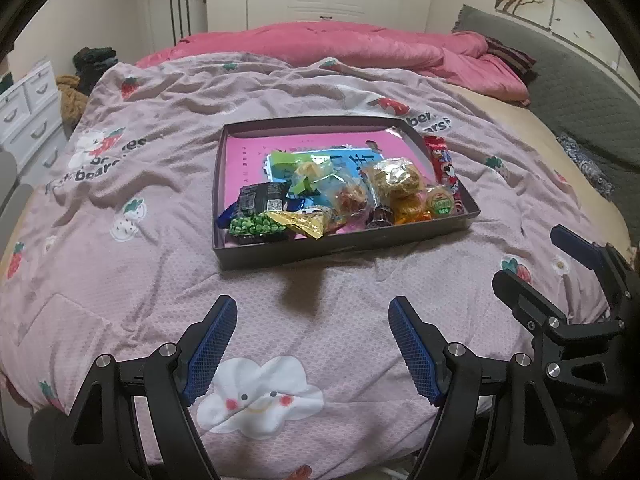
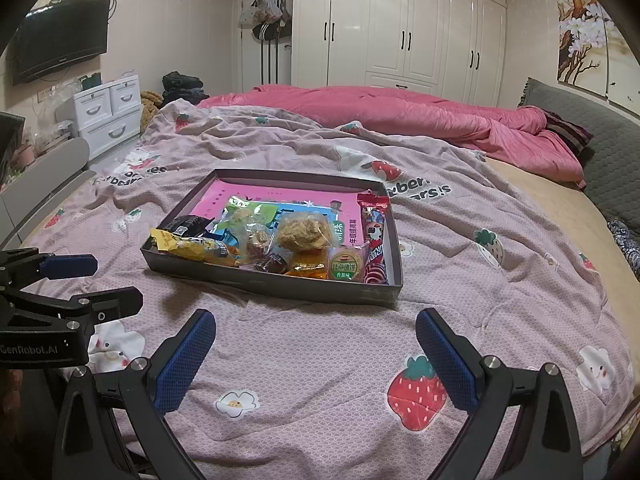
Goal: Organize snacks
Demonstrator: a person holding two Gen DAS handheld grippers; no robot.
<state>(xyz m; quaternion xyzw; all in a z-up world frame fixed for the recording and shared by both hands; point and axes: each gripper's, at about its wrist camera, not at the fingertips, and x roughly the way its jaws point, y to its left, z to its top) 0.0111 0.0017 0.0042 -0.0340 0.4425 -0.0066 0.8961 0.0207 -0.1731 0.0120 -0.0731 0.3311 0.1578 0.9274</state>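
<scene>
A shallow dark box sits on the bed, lined with a pink sheet. Several wrapped snacks lie piled in its near half: a green pea packet, a yellow packet, a clear bag of round pastries, a round green-label biscuit and a red candy stick along the right wall. My left gripper is open and empty, near the box's front. My right gripper is open and empty too, also short of the box.
The bed is covered by a wrinkled pink strawberry-print sheet. A rolled pink quilt lies behind the box. A grey headboard cushion is at the right. White drawers stand to the left.
</scene>
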